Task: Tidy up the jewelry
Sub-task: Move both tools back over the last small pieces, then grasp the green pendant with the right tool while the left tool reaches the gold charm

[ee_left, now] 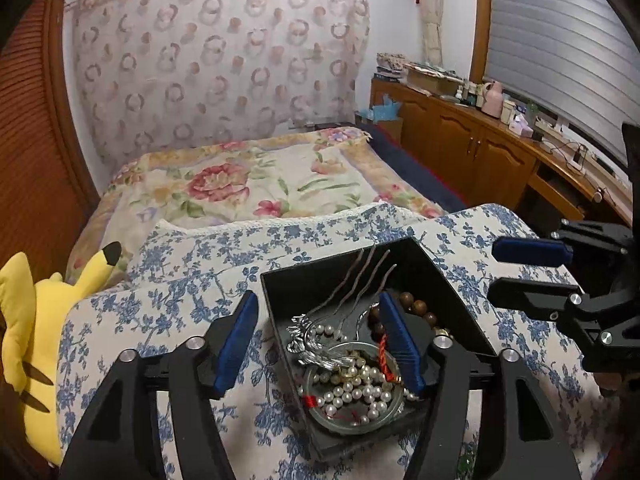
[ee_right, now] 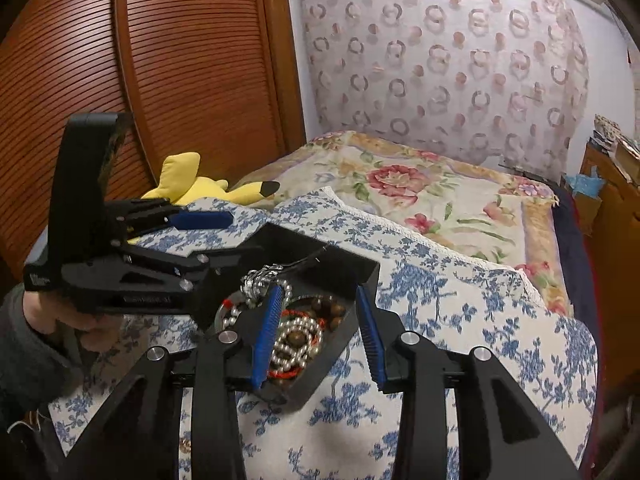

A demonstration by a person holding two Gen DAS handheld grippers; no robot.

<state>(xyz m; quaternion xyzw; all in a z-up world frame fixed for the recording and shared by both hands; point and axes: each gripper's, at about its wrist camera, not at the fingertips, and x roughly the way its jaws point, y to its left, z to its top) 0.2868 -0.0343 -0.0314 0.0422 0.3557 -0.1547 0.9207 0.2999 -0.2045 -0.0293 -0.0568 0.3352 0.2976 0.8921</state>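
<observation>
Left gripper: black rigid plastic arms with silver pivot screws and ribbed blue pads, jaws apart and straddling the left wall of the box, one pad outside over the cloth, one inside over the jewelry; nothing pinched. Right gripper: same build, jaws released, left pad over the beads inside the box, right pad beyond the right wall; whether either pad touches anything cannot be told. White lettering on the left gripper's body, seen from the right wrist view, is too small to read. A hand in a grey sleeve grips its handle, partly cut off at the frame edge. Box: black, square, open-topped, matte walls, sitting on a cushion of white cloth printed with blue flowers and edged in lace. Contents, heaped and tangled: pearl strand of small glossy white beads; brown wooden beads, round and dull; silver wavy hairpins leaning on the back wall; a silver comb-like ornament, shape hard to make out; red cord; a clear glassy ring under the pearls, mostly hidden. Beyond: floral quilt, yellow plush toy cut off at the left, slatted wooden door, ring-patterned curtain, wooden cabinet with cluttered top.
</observation>
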